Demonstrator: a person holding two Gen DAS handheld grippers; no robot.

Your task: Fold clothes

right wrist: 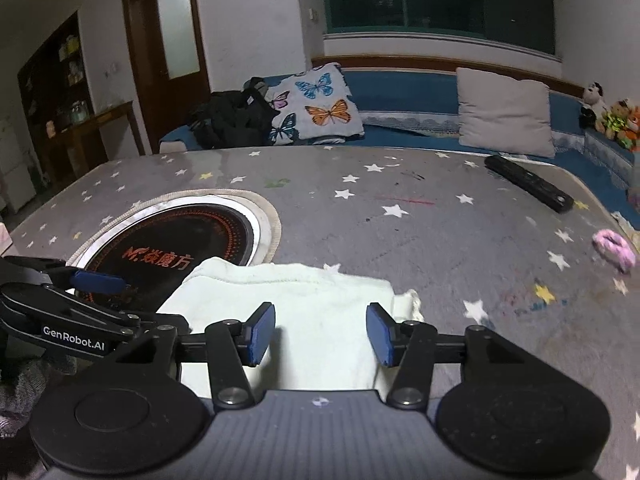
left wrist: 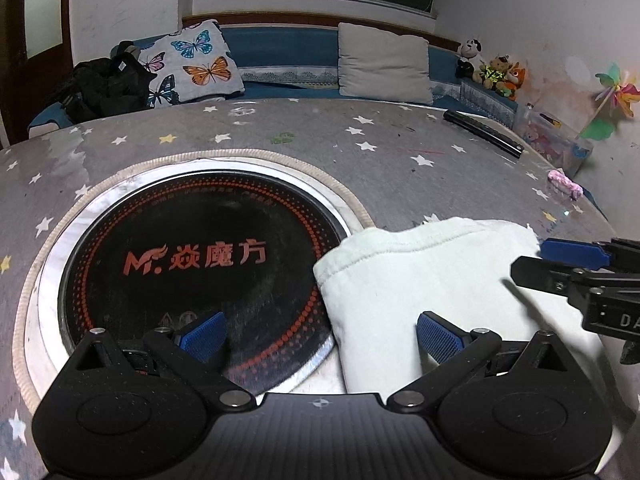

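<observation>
Folded pale cloth (right wrist: 320,320) lies between both wide-open tongs (right wrist: 321,334), empty.

We see our left gripper (left wrist: 320,334) spread wide over the folded pale garment (left wrist: 424,276), which overlaps the right edge of the round black hob (left wrist: 200,264), while the right gripper (left wrist: 576,264) enters from the right.

Black tongs (right wrist: 320,334) with blue ribbed pads (right wrist: 262,334).
</observation>
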